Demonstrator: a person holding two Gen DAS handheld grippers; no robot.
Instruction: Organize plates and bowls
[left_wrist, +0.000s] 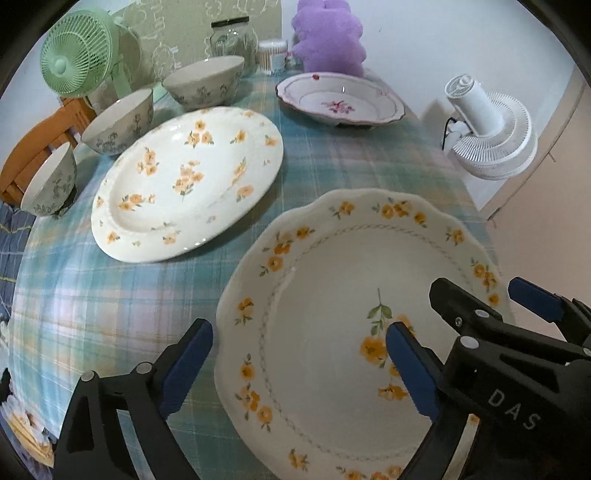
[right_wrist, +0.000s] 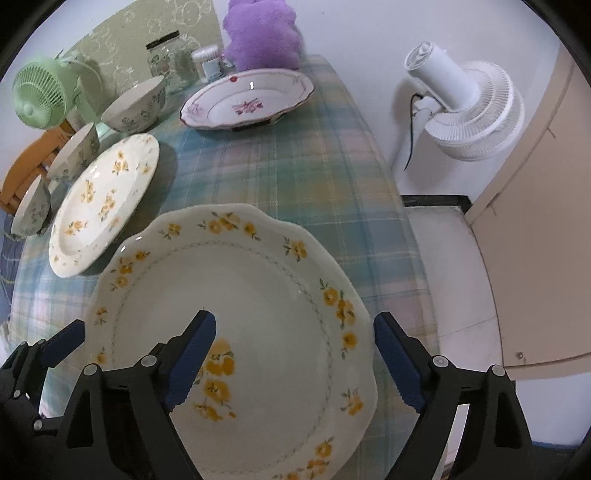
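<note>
A scalloped plate with yellow flowers lies at the near right of the table. My left gripper is open, its jaws straddling the plate's left rim. My right gripper is open, straddling the plate's right rim; it also shows in the left wrist view. A round yellow-flowered plate lies to the left. A pink-flowered plate sits at the back. Three grey-patterned bowls line the left edge.
A green desk fan, a glass jar, a cotton-swab box and a purple plush stand at the table's back. A white floor fan stands right of the table. A wooden chair is at left.
</note>
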